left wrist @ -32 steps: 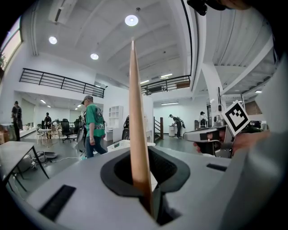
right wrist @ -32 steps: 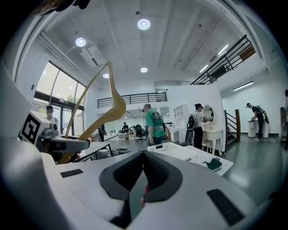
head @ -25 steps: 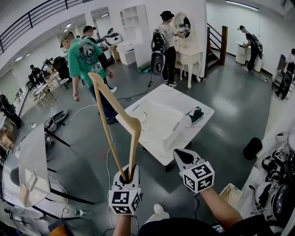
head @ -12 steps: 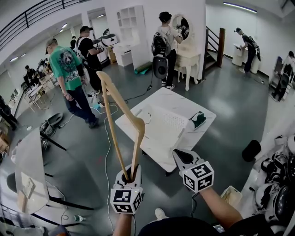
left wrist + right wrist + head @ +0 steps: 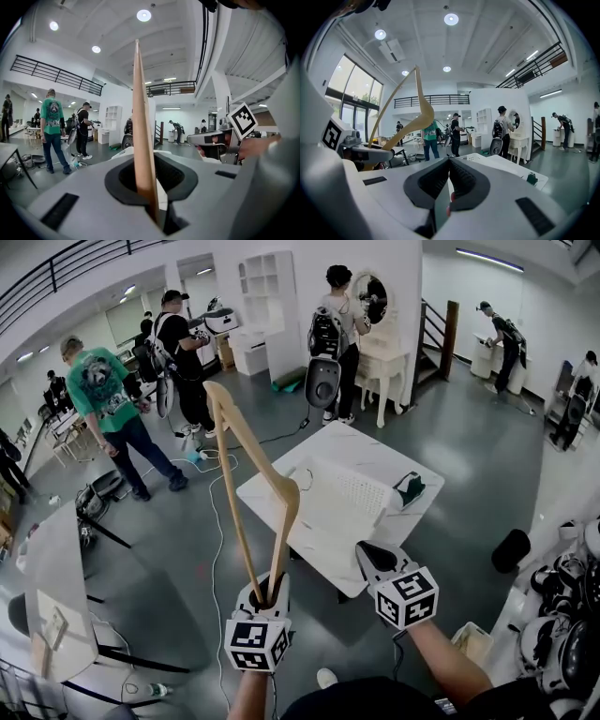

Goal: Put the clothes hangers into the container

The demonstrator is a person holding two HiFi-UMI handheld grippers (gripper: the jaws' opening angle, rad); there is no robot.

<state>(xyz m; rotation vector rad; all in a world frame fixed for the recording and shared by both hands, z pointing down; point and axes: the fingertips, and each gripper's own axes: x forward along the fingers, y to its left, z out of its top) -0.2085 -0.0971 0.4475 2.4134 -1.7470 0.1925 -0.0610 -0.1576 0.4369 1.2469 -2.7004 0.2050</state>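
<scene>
1. Location of the part: the wooden hanger [image 5: 289, 498] is off the table [image 5: 375, 451]. It stands upright in the air, short of the table's near left edge and not yet over the container [image 5: 352, 493].
2. Left gripper [image 5: 264, 594]: clenched on the hanger. The left gripper view shows the wooden bar [image 5: 143, 140] pinched between the pads at the low end, with the rest rising well above the jaws.
3. Right gripper [image 5: 373, 557]: jaws pressed together with nothing between them. It hangs level beside the left gripper, near the table's near corner.
4. Container: a white perforated basket at mid-table, open side up. A small green item [image 5: 410, 488] lies near the right corner, apart from the basket.
5. Handling estimate: the hanger appears rigid and light, with smooth wood that may be slippery in the pads.
6. Grip caution: a hold at one end leaves a long lever, so the top is likely to swing or pivot in the jaws. A grip nearer the bend would be steadier.
7. Insertion estimate: tilt the hanger flat before lowering it, since an upright piece would likely snag on the basket wall.
</scene>
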